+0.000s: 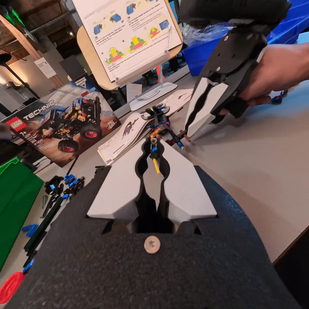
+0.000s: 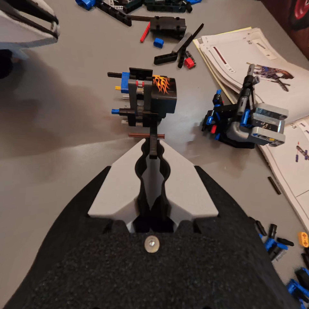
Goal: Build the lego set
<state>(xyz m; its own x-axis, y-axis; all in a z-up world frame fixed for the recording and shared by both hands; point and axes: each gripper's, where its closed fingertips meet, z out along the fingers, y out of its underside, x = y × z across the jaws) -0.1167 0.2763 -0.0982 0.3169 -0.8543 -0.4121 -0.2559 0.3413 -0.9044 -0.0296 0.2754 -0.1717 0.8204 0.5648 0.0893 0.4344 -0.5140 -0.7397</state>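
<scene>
My right gripper [image 2: 153,142] is shut on a black beam [image 2: 153,150] with a brown axle [image 2: 138,135] through it. The beam sticks out of a black and grey sub-assembly with a flame sticker [image 2: 161,87], held just above the grey table. In the left wrist view this gripper [image 1: 188,133] comes in from the right, held by a hand [image 1: 275,73]. My left gripper [image 1: 153,142] is nearly closed on a small black and blue piece with a yellow axle [image 1: 156,165], close to the flame sub-assembly [image 1: 160,132]. A second grey and black sub-assembly [image 2: 242,120] rests on the open instruction booklet [image 2: 234,55].
The set's box [image 1: 63,123] and a stand with a printed sheet [image 1: 130,38] are at the back. A green bin [image 1: 15,200] is on the left and a blue bin [image 1: 200,56] behind. Loose parts lie here [image 1: 66,185] [image 2: 167,26]. The table edge [image 1: 292,242] is at the right. Left tips to right tips: about 12 cm.
</scene>
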